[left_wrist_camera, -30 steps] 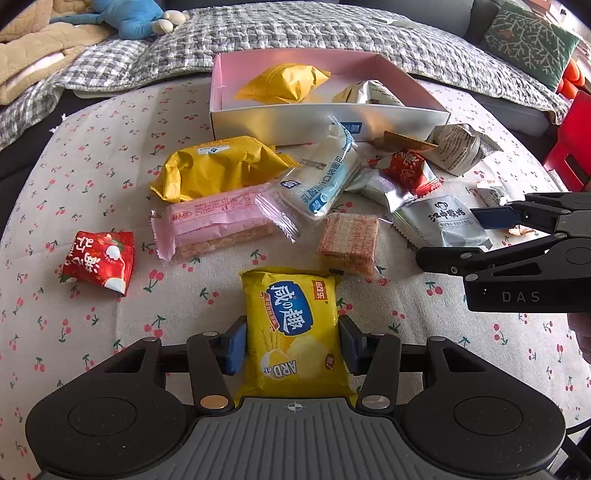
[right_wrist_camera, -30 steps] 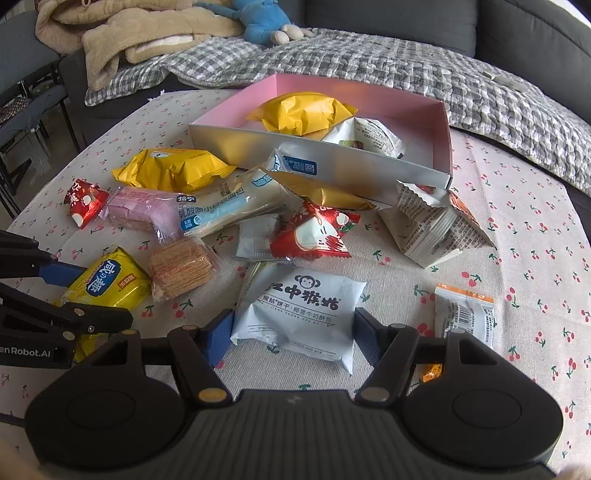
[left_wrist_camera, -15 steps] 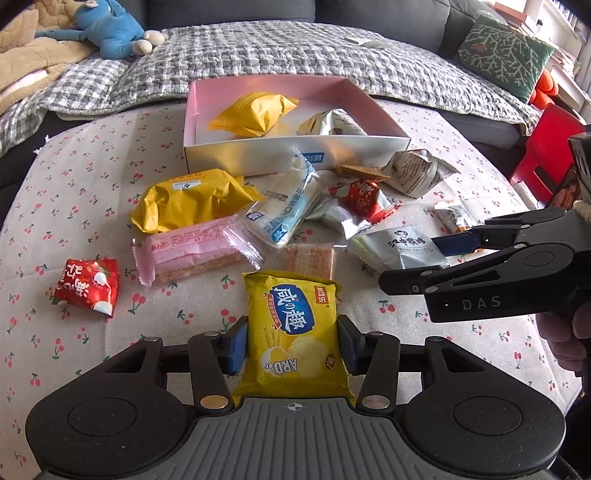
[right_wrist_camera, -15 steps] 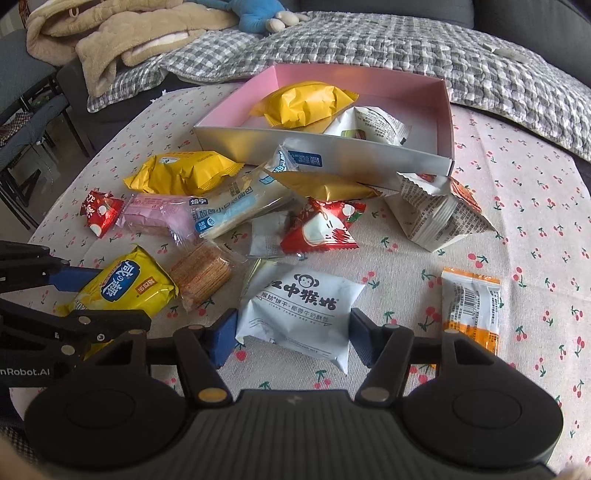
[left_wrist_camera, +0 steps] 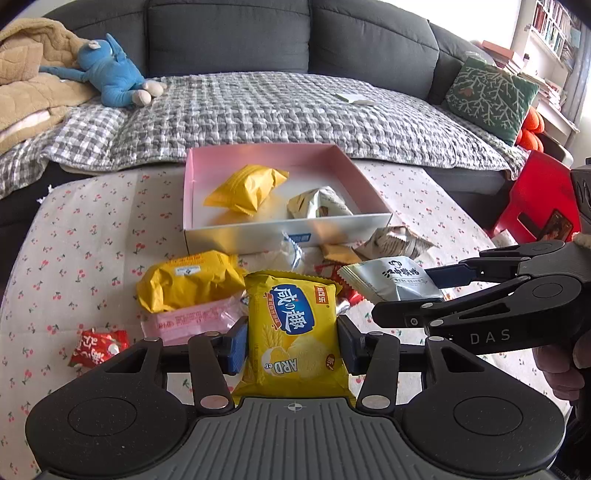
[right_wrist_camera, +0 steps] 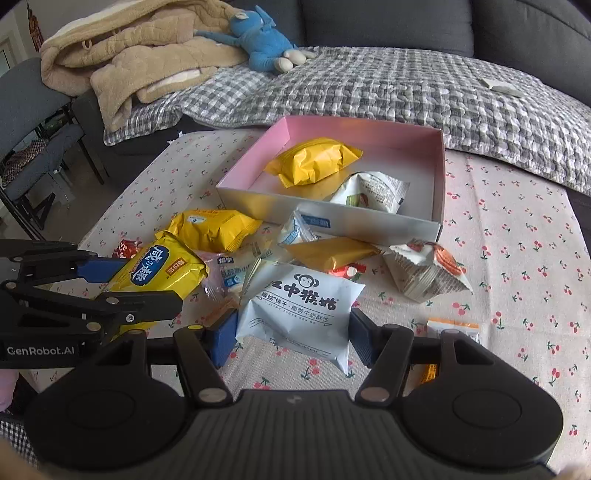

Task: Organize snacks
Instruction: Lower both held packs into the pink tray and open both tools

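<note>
Left wrist view, item one: my left gripper [left_wrist_camera: 291, 341] is clamping the yellow cracker packet [left_wrist_camera: 293, 328] by its two long edges, both blue pads pressing into the wrapper, and the packet is hanging clear above the cherry-print tablecloth [left_wrist_camera: 92, 236]. Item two: my right gripper [right_wrist_camera: 293, 332] is gripping the grey-white biscuit pouch [right_wrist_camera: 299, 304] with the monkey logo; its jaws have just been closing and the pads are now pinching the pouch's sides. From the left wrist camera this pouch [left_wrist_camera: 391, 282] is showing lifted off the cloth, beside the yellow packet.

Item three: the pink box [left_wrist_camera: 369, 221] is sitting at the far side of the table, near the sofa [left_wrist_camera: 229, 33], and is holding a yellow pillow pack [left_wrist_camera: 245, 188] and a pale crumpled pack [left_wrist_camera: 317, 203].

Remaining loose stock on the cloth, in front of the box:
- a yellow pack [left_wrist_camera: 186, 282] resting on a pink wafer pack [left_wrist_camera: 192, 319]
- a small red sachet [left_wrist_camera: 98, 347] lying apart at the left
- a clear-and-blue pack [right_wrist_camera: 299, 230] touching the box's near wall
- a pale pyramid-shaped pack [right_wrist_camera: 424, 273] just right of centre
- an orange-and-white sachet [right_wrist_camera: 452, 328] partly hidden behind my right finger

A blue plush toy [left_wrist_camera: 110, 79] is lying on the checked sofa cover [left_wrist_camera: 277, 110].
</note>
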